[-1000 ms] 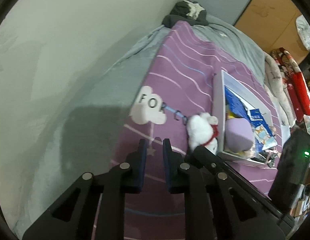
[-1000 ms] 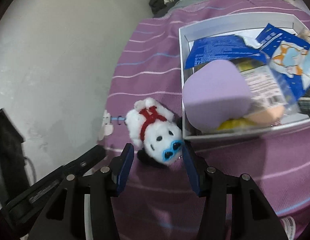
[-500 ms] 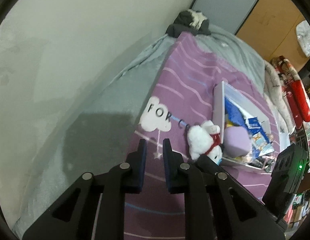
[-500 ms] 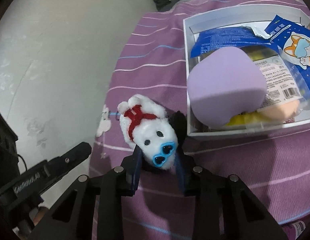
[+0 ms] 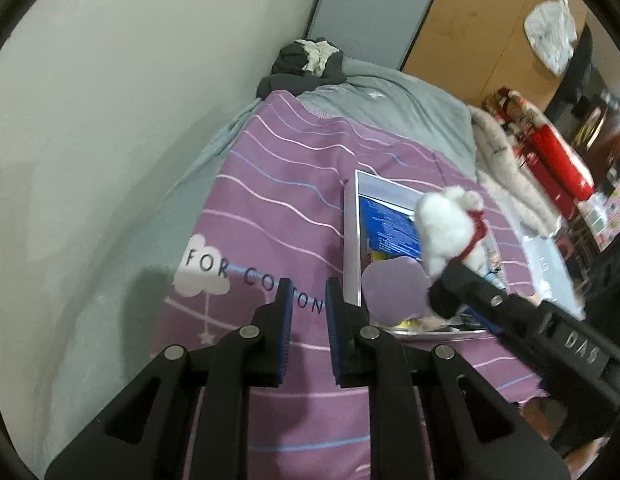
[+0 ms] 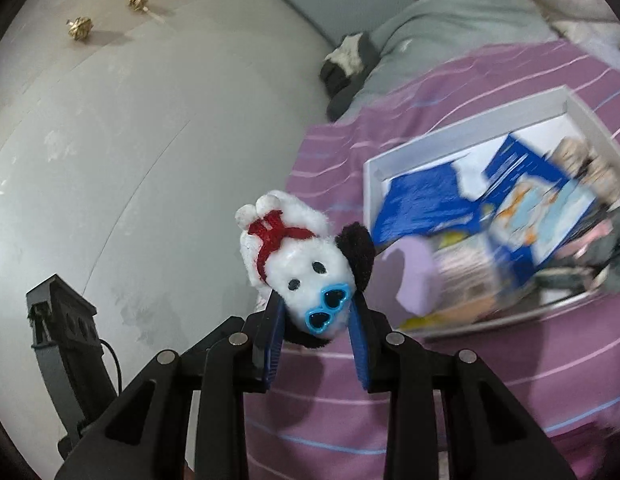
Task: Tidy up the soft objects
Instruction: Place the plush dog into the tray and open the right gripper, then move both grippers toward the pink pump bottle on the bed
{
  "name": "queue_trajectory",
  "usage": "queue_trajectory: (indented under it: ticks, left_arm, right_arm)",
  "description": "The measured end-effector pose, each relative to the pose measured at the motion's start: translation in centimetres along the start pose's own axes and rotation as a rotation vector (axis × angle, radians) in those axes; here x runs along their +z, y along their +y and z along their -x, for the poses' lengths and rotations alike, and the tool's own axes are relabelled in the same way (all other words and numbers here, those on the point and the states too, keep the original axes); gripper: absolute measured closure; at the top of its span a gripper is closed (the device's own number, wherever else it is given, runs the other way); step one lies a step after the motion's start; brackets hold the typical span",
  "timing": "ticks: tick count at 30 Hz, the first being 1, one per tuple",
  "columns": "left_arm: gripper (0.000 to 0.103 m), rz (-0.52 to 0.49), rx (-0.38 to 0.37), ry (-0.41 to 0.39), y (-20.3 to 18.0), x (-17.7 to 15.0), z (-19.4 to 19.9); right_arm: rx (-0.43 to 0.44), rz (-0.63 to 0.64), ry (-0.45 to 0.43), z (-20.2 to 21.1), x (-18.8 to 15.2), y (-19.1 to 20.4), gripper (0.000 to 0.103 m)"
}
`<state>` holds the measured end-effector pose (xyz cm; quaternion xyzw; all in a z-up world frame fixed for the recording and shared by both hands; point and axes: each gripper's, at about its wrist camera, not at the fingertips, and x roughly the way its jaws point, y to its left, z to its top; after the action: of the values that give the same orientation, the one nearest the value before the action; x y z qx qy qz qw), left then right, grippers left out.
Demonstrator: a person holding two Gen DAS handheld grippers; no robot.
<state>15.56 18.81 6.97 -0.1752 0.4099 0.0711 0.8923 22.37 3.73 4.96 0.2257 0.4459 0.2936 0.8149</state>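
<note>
the right gripper is clamped on the head of a white plush dog with a red harness and blue heart glasses, held in the air above the purple striped blanket, left of the white tray. the tray holds a lilac cushion and blue packets. the left gripper hangs over the blanket, jaws narrow with nothing between them.

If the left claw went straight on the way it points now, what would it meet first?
Probably the purple striped cover near its "FOR COTTON" print, just left of the white box. The left claw holds nothing; depth is uncertain.
</note>
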Motion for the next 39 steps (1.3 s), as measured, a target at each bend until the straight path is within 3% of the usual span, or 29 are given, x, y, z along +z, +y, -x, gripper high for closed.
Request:
queue_trajectory:
  ticks: [5,8,12,13,16,18,19,21,30,34,38,39]
  left_arm:
    - [0.082,-0.087,0.047,-0.038,-2.6,0.2,-1.4]
    - [0.065,-0.088,0.002,-0.021,-3.3,0.7,-2.5]
    - [0.064,-0.092,-0.017,-0.043,-4.3,1.8,-4.0]
    - [0.064,-0.094,-0.015,-0.039,-4.5,1.9,-4.2]
    - [0.063,-0.106,-0.015,-0.002,-5.1,2.1,-5.3]
    - [0.055,-0.118,-0.031,0.016,-5.5,1.9,-5.4]
    - [0.053,-0.122,-0.033,0.013,-5.6,1.7,-5.2]
    - [0.046,-0.142,-0.030,-0.026,-6.1,1.4,-4.4]
    - [0.025,-0.197,-0.066,-0.133,-8.5,0.0,0.6]
    - [0.021,-0.223,-0.049,-0.115,-9.9,-0.3,2.0]
    - [0.019,-0.205,-0.019,-0.204,-11.0,-0.5,4.9]
    - [0.013,-0.180,-0.007,-0.225,-11.0,-0.5,5.4]
  right_arm:
    - [-0.137,0.057,-0.026,1.5,1.8,-1.6,0.074]
    - [-0.278,0.201,-0.043,0.6,3.6,-1.3,0.074]
    - [-0.445,0.412,0.005,-2.5,5.7,-0.9,0.073]
    - [-0.444,0.429,0.025,-3.2,6.1,-1.0,0.072]
    - [-0.281,0.348,0.044,-3.1,7.0,-1.9,0.065]
    - [-0.213,0.272,0.009,-2.0,7.1,-2.4,0.059]
    - [-0.211,0.252,-0.012,-1.5,7.1,-2.4,0.048]
    - [-0.226,0.247,-0.057,-0.3,6.7,-2.2,0.036]
    - [-0.269,0.267,-0.150,6.3,5.0,-0.8,0.035]
    - [-0.310,0.303,-0.207,9.4,4.2,-0.1,0.035]
    - [-0.307,0.311,-0.286,12.6,4.4,0.9,0.034]
    - [-0.306,0.310,-0.309,13.4,4.4,1.1,0.028]
